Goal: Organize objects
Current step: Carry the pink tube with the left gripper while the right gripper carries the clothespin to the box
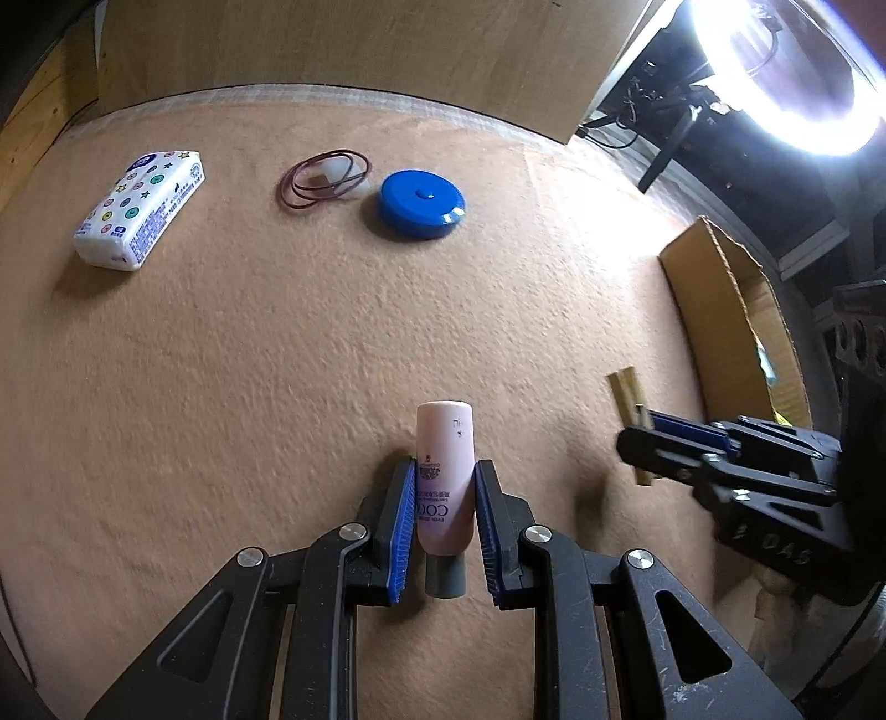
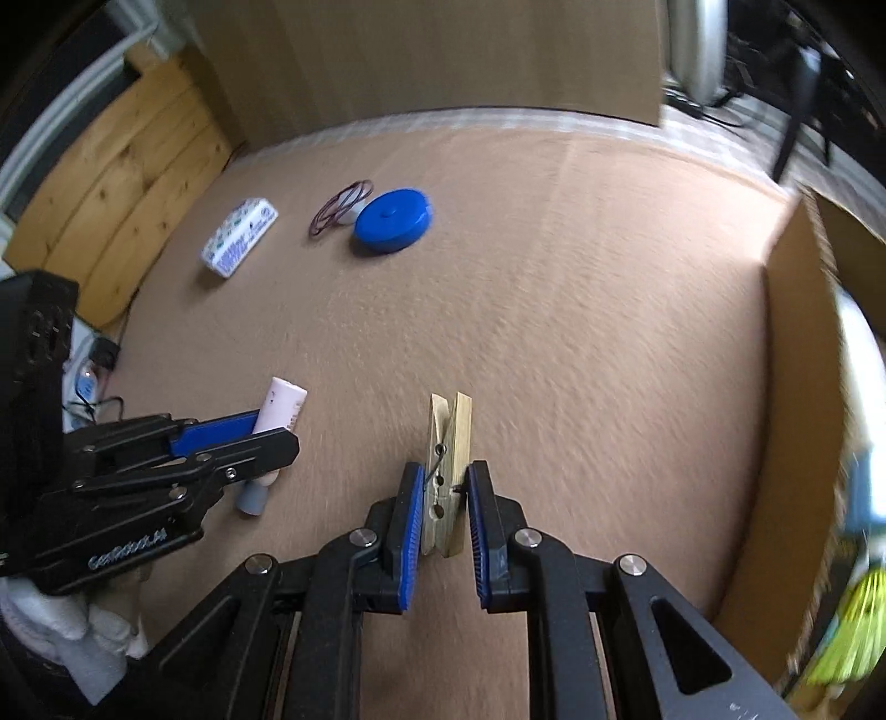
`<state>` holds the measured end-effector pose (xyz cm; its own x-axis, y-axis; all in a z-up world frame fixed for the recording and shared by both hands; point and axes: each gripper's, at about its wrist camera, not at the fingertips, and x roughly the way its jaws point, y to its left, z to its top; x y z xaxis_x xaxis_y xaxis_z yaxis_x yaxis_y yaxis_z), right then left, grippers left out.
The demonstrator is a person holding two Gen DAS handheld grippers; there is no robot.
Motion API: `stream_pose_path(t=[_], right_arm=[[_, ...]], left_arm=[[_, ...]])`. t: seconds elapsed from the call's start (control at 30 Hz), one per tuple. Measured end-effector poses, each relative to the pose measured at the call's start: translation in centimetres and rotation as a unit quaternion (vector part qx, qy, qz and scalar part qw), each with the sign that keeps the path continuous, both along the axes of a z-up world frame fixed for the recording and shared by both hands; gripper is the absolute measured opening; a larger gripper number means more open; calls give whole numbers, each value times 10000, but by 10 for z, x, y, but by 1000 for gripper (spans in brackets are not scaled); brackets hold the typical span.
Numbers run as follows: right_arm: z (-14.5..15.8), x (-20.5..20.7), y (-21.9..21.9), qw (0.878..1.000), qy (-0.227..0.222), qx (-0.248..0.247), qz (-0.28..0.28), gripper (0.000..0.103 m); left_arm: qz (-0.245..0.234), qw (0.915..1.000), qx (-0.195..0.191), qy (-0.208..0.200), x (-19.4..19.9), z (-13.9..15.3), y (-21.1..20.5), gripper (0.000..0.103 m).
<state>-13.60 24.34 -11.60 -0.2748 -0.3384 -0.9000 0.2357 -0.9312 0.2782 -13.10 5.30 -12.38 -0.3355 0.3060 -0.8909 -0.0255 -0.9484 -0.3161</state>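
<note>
Across the tan, felt-like tabletop (image 1: 277, 343), a patterned tissue pack (image 1: 139, 209), looped rubber bands (image 1: 321, 180) and a blue round case (image 1: 422, 204) lie toward the far edge, where a cardboard backboard (image 1: 332, 44) rises. At the right edge stands an open cardboard box (image 2: 797, 387). Nearer, the left gripper (image 1: 444, 523) has its fingers clamped on a pink tube (image 1: 444, 476); the right gripper (image 2: 443, 515) pinches a wooden clothespin (image 2: 448, 465). Wooden planks (image 2: 127, 171) show at the left.
</note>
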Motion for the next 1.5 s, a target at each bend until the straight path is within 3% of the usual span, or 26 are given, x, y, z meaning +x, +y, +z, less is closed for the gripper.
stream_pose_path(t=[0.3,0.67,1.1,1.5], right_arm=[[43,31,49,9978,418,-250,-456,14],[76,64,133,9885,837,-130,-1256,14],[78,95,213,9756,908,13,-2001,14],[61,104,240,9751,693,80,-2105,14]], left_arm=[[-283,9993,20,249,4,27,28,22],[-945,9930,81,702,-14,66,110,22],[-1608,9830,111,878,-27,81,201,22],[-2111,9748,169,705,-19,69,269,22]])
